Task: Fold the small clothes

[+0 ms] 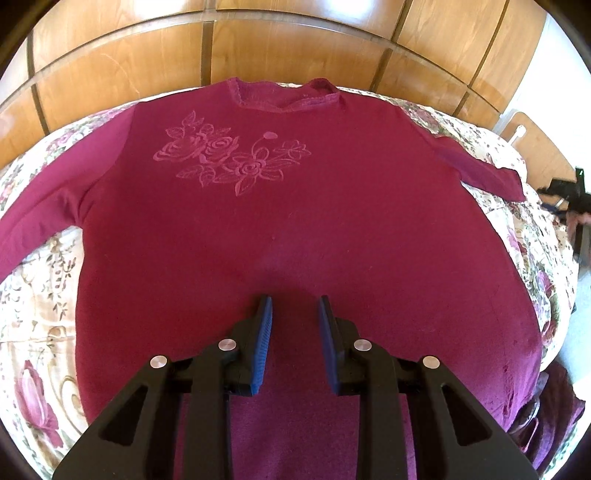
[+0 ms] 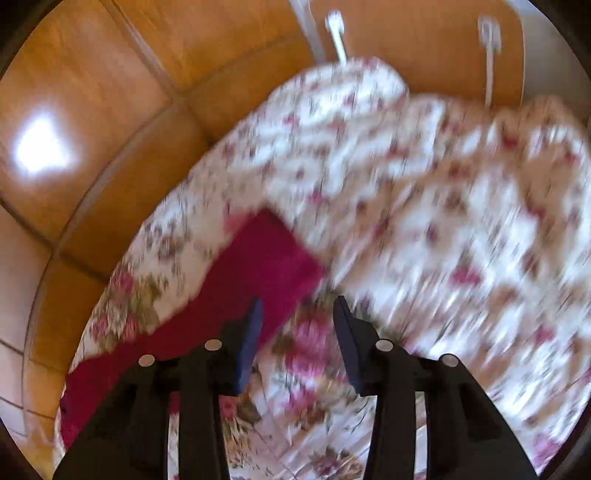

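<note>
A maroon long-sleeved top [image 1: 295, 206] with a flower design on the chest lies flat and face up on a floral bedspread [image 1: 37, 295], neckline at the far side. Its left sleeve [image 1: 44, 206] stretches out to the left and its right sleeve [image 1: 480, 170] points off to the right. My left gripper [image 1: 295, 301] hovers over the lower middle of the top, jaws a little apart with no cloth pinched between them. In the blurred right wrist view, my right gripper [image 2: 298, 301] is open above the bedspread [image 2: 443, 221], its left finger over the cuff end of the sleeve [image 2: 258, 258].
Wooden panelling [image 1: 258, 44] runs along the far side of the bed. White cables [image 2: 338, 33] hang against the wood [image 2: 92, 129]. Dark clutter [image 1: 565, 192] sits past the bed's right edge, and more maroon cloth [image 1: 565, 417] lies at the lower right.
</note>
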`<state>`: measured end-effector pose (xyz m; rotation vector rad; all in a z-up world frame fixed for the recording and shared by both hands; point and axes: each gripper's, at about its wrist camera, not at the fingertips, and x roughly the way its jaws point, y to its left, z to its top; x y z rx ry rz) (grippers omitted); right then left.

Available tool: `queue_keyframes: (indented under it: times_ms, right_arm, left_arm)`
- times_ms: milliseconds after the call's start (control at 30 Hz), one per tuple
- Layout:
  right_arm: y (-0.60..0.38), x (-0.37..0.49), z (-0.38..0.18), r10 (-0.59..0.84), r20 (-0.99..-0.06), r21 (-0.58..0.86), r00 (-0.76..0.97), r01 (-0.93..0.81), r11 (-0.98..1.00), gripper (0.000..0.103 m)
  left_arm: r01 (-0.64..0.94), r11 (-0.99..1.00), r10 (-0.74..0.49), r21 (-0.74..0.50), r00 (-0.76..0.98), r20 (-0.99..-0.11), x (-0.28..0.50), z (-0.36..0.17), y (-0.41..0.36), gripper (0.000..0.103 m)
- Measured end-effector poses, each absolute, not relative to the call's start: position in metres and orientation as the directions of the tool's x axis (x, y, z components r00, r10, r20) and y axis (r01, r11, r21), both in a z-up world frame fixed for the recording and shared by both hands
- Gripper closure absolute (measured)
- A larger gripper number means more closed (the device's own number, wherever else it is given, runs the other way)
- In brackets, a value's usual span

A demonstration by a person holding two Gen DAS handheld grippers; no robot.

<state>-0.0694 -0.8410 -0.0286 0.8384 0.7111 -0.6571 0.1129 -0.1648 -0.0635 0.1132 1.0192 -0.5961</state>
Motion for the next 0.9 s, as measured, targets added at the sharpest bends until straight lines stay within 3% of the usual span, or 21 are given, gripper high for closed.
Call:
queue_keyframes:
  times_ms: [133, 167, 233, 300, 333, 367, 567, 667, 733, 900]
  right_arm:
    - [-0.85, -0.052, -0.064, -0.176, -0.788, 0.483, 0.59, 0.769, 0.418, 0.062]
    - [-0.855, -0.046, -0.074, -0.153, -0.792, 0.503, 0.592, 0.773, 0.386, 0.053]
    - [-0.862, -0.04, -0.084, -0.147, -0.78, 0.536, 0.608, 0.771, 0.344, 0.048]
    - [-0.863, -0.033, -0.082, -0.182, -0.792, 0.499, 0.583, 0.79, 0.356, 0.056]
    - [-0.863, -0.029, -0.078, -0.193, -0.8, 0.476, 0.568, 0.796, 0.374, 0.081]
    - [-0.862, -0.026, -0.073, -0.187, -0.797, 0.469, 0.574, 0.784, 0.407, 0.097]
    - [-0.836, -0.038, -0.01, -0.286, -0.737, 0.398, 0.612, 0.735, 0.549, 0.098]
    - [-0.834, -0.063, 0.01, -0.356, -0.73, 0.363, 0.583, 0.772, 0.522, 0.098]
    - [-0.836, -0.073, 0.008, -0.408, -0.747, 0.308, 0.526, 0.816, 0.489, 0.098]
    - [-0.839, -0.061, -0.041, -0.351, -0.834, 0.234, 0.425, 0.85, 0.472, 0.097]
  left_arm:
    - [0.502, 0.846, -0.407, -0.181, 0.388, -0.827, 0.111, -0.063, -0.164, 0.079]
    - [0.498, 0.848, -0.404, -0.178, 0.391, -0.827, 0.11, -0.063, -0.164, 0.079]
    - [0.494, 0.852, -0.397, -0.172, 0.396, -0.828, 0.108, -0.063, -0.164, 0.079]
    - [0.493, 0.853, -0.394, -0.169, 0.397, -0.829, 0.108, -0.064, -0.165, 0.079]
    - [0.494, 0.853, -0.393, -0.167, 0.398, -0.829, 0.107, -0.064, -0.165, 0.079]
    - [0.495, 0.853, -0.393, -0.167, 0.398, -0.829, 0.107, -0.064, -0.165, 0.079]
    - [0.492, 0.851, -0.407, -0.185, 0.396, -0.823, 0.109, -0.064, -0.16, 0.079]
    - [0.489, 0.849, -0.418, -0.199, 0.393, -0.819, 0.107, -0.063, -0.156, 0.079]
    - [0.49, 0.848, -0.42, -0.201, 0.391, -0.819, 0.106, -0.065, -0.155, 0.079]
    - [0.494, 0.849, -0.412, -0.189, 0.393, -0.822, 0.101, -0.061, -0.152, 0.079]
